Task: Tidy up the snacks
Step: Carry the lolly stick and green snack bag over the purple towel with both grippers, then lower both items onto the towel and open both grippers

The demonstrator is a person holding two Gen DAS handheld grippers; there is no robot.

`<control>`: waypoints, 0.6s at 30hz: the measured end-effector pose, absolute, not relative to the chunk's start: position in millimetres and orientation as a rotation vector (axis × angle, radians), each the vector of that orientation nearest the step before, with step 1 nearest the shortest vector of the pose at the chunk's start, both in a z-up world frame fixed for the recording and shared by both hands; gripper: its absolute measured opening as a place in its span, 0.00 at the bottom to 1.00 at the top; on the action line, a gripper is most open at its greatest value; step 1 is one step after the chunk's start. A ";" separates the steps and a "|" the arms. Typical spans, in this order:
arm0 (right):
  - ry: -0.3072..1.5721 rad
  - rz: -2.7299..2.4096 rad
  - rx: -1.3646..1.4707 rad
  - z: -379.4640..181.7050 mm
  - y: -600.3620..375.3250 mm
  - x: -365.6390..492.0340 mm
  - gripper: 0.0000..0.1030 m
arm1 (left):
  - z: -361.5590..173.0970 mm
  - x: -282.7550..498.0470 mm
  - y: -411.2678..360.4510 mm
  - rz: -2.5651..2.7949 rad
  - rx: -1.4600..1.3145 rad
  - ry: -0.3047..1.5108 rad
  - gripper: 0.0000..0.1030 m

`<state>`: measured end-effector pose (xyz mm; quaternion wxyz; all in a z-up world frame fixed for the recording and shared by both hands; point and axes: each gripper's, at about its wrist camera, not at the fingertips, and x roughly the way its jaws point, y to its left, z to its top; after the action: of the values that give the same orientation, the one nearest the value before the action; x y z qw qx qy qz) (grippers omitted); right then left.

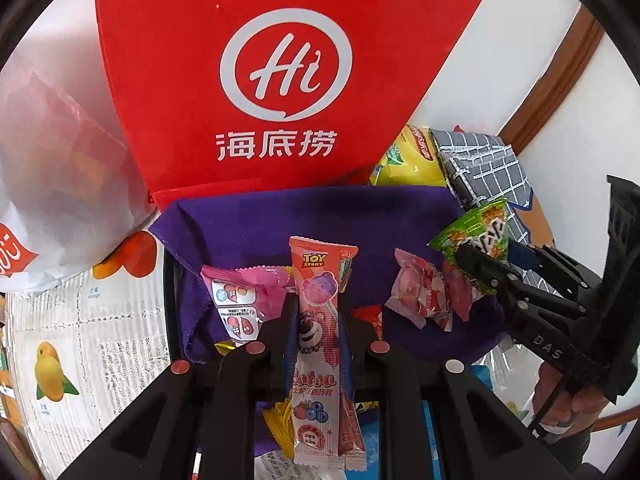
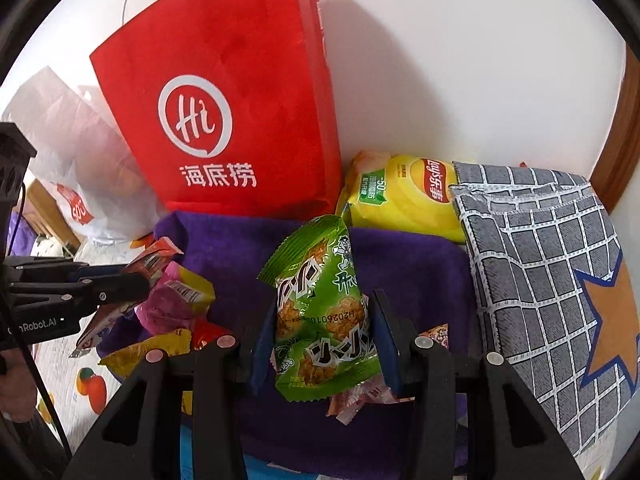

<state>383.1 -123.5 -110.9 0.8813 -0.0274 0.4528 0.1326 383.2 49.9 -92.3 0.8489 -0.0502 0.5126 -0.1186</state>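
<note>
My left gripper (image 1: 318,320) is shut on a long pink Toy Story snack packet (image 1: 318,344), held upright over the purple cloth (image 1: 248,220). In the right wrist view that gripper (image 2: 132,280) comes in from the left with the packet's end (image 2: 154,258) poking past its tip. My right gripper (image 2: 322,320) is shut on a green snack packet (image 2: 320,316); the left wrist view shows this gripper (image 1: 478,264) at the right, gripping the green packet (image 1: 476,230). Pink wrapped snacks (image 1: 424,296) and a pink packet (image 1: 240,296) lie on the cloth.
A red paper bag (image 1: 256,76) stands against the wall behind the cloth, a white plastic bag (image 1: 56,168) to its left. A yellow crisp bag (image 2: 408,196) and a grey checked cloth (image 2: 536,256) lie at right. A fruit-print covering (image 1: 80,344) spreads at left.
</note>
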 end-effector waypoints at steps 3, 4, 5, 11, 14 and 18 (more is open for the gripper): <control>0.947 0.285 -0.068 -109.9 -122.1 382.7 0.44 | -95.9 385.0 49.1 -0.245 -0.104 1.089 0.17; 0.949 0.284 -0.070 -110.0 -122.1 382.3 0.44 | -96.6 385.2 49.7 -0.245 -0.104 1.092 0.17; 0.950 0.281 -0.072 -110.0 -122.4 382.1 0.44 | -97.3 385.5 49.9 -0.244 -0.105 1.094 0.17; 0.927 0.256 -0.061 -101.3 -132.5 380.8 0.44 | -94.3 386.6 58.9 -0.247 -0.128 1.087 0.17; 0.904 0.233 -0.037 -92.9 -143.5 379.4 0.44 | -91.2 386.5 65.8 -0.233 -0.137 1.078 0.17; 0.913 0.242 -0.025 -92.3 -147.7 379.3 0.44 | -92.8 387.8 67.0 -0.237 -0.146 1.088 0.17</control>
<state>379.3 -147.7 -92.3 0.8905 -0.0118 0.4397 0.1166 387.8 67.0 -92.8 0.8464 -0.0694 0.5159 -0.1124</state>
